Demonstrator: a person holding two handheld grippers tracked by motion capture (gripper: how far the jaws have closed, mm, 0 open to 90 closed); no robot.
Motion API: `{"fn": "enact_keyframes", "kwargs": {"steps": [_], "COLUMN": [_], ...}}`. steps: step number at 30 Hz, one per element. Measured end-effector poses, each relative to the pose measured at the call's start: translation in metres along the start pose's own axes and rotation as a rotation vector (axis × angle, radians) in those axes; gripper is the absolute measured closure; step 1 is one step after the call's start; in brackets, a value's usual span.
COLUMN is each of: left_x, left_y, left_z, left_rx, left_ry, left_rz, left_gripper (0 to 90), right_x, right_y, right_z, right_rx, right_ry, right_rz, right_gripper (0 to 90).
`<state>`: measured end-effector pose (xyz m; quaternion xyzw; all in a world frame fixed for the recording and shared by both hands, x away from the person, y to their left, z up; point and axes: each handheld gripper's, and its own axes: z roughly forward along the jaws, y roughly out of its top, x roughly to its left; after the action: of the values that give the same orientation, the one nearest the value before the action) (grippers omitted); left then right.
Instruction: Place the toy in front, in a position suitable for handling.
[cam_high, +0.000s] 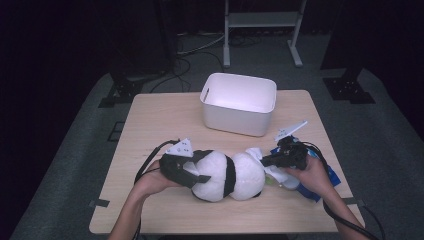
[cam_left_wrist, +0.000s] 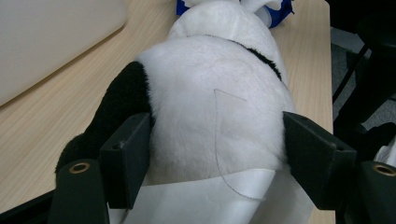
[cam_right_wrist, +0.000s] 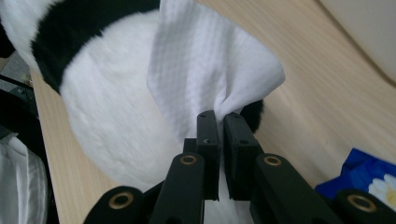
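Mostly white plush panda (cam_high: 230, 176) (black-banded)

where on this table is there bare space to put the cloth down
Bare wood lies left of the bin, along the table edge, and in front of the panda. The right front corner is crowded with the blue pack and the right tongs.

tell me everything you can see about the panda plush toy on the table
The panda plush is soft white fur with a black band and black limbs. It lies on its side on the wooden table, in front of the white bin. The left gripper has its jaws around its rear end; the right gripper pinches a white cloth draped against its head end.
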<state>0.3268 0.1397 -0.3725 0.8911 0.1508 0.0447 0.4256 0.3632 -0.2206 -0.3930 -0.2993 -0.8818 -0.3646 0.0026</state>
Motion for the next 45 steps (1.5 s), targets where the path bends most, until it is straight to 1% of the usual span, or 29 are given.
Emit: {"fn": "enact_keyframes", "kwargs": {"steps": [4, 6, 9, 10, 14, 15, 16, 17, 18, 19, 23, 24, 25, 28, 29, 30, 33, 35, 36, 37, 39, 41, 42, 45], "left_x": [0.0, 0.0, 0.0, -0.001, -0.002, -0.002, -0.002, -0.002, -0.002, -0.002, -0.002, -0.002, -0.002, -0.003, -0.003, -0.003, -0.003, -0.003, -0.002, -0.002, -0.001, -0.001, 0.0, 0.001], "left_y": [0.0, 0.0, -0.001, 0.0, -0.001, -0.001, -0.001, -0.001, -0.001, -0.001, -0.001, -0.001, -0.001, -0.001, -0.001, -0.001, -0.002, -0.002, -0.001, -0.001, 0.0, 0.001, 0.0, -0.002], "left_z": [0.0, 0.0, 0.0, 0.0, 0.0, 0.0, 0.0, 0.0, 0.0, 0.0, 0.0, 0.0, 0.0, 0.0, 0.0, 0.0, 0.0, 0.0, -0.001, -0.001, -0.002, -0.003, -0.001, 0.002], "left_rx": [-0.003, -0.006, -0.009, -0.007, -0.01, -0.01, -0.013, -0.013, -0.013, -0.013, -0.014, -0.013, -0.015, -0.014, -0.014, -0.015, -0.017, -0.018, -0.025, -0.028, -0.04, -0.038, -0.023, -0.012], "left_ry": [-0.002, -0.004, -0.005, -0.005, -0.004, -0.004, -0.005, -0.005, -0.006, -0.006, -0.007, -0.008, -0.008, -0.01, -0.01, -0.011, -0.011, -0.011, -0.009, -0.014, -0.01, -0.011, -0.015, -0.02], "left_rz": [0.0, 0.001, 0.002, 0.007, 0.007, 0.007, 0.007, 0.007, 0.008, 0.008, 0.013, 0.014, 0.015, 0.02, 0.02, 0.023, 0.022, 0.021, 0.018, 0.015, 0.009, 0.003, -0.008, -0.023], "left_gripper": [26.9, 26.8, 26.8, 26.8, 26.8, 26.8, 26.7, 26.7, 26.7, 26.7, 26.8, 26.8, 26.7, 26.8, 26.8, 26.8, 26.8, 26.6, 26.3, 25.7, 23.9, 22.2, 20.5, 19.4], "right_x": [-0.005, -0.004, 0.0, 0.002, 0.012, 0.012, 0.016, 0.016, 0.021, 0.024, 0.031, 0.031, 0.034, 0.038, 0.038, 0.04, 0.043, 0.044, 0.044, 0.043, 0.042, 0.041, 0.04, 0.037], "right_y": [-0.006, -0.004, 0.004, 0.008, 0.025, 0.025, 0.033, 0.033, 0.04, 0.043, 0.056, 0.059, 0.062, 0.069, 0.069, 0.074, 0.08, 0.081, 0.081, 0.079, 0.076, 0.07, 0.068, 0.059], "right_z": [0.003, 0.001, -0.002, -0.002, -0.001, -0.001, 0.0, 0.0, 0.002, 0.004, 0.009, 0.011, 0.013, 0.018, 0.018, 0.022, 0.028, 0.03, 0.032, 0.031, 0.029, 0.026, 0.024, 0.018], "right_rx": [0.008, 0.009, 0.0, 0.004, 0.007, 0.007, 0.007, 0.007, 0.01, 0.01, 0.029, 0.026, 0.032, 0.045, 0.045, 0.051, 0.063, 0.068, 0.079, 0.079, 0.076, 0.071, 0.069, 0.054], "right_ry": [0.01, 0.008, 0.014, 0.011, 0.009, 0.009, 0.015, 0.015, 0.014, 0.016, 0.024, 0.029, 0.032, 0.042, 0.042, 0.048, 0.051, 0.052, 0.047, 0.05, 0.053, 0.048, 0.048, 0.047], "right_rz": [0.024, 0.019, 0.006, -0.006, -0.047, -0.047, -0.062, -0.062, -0.082, -0.092, -0.116, -0.127, -0.125, -0.139, -0.139, -0.153, -0.174, -0.171, -0.183, -0.184, -0.17, -0.162, -0.15, -0.132], "right_gripper": [84.9, 84.8, 84.8, 84.8, 84.8, 84.8, 84.8, 84.8, 84.8, 84.7, 84.7, 84.7, 84.7, 84.7, 84.7, 84.6, 84.6, 84.6, 84.6, 84.7, 84.8, 84.8, 84.7, 84.7]}}
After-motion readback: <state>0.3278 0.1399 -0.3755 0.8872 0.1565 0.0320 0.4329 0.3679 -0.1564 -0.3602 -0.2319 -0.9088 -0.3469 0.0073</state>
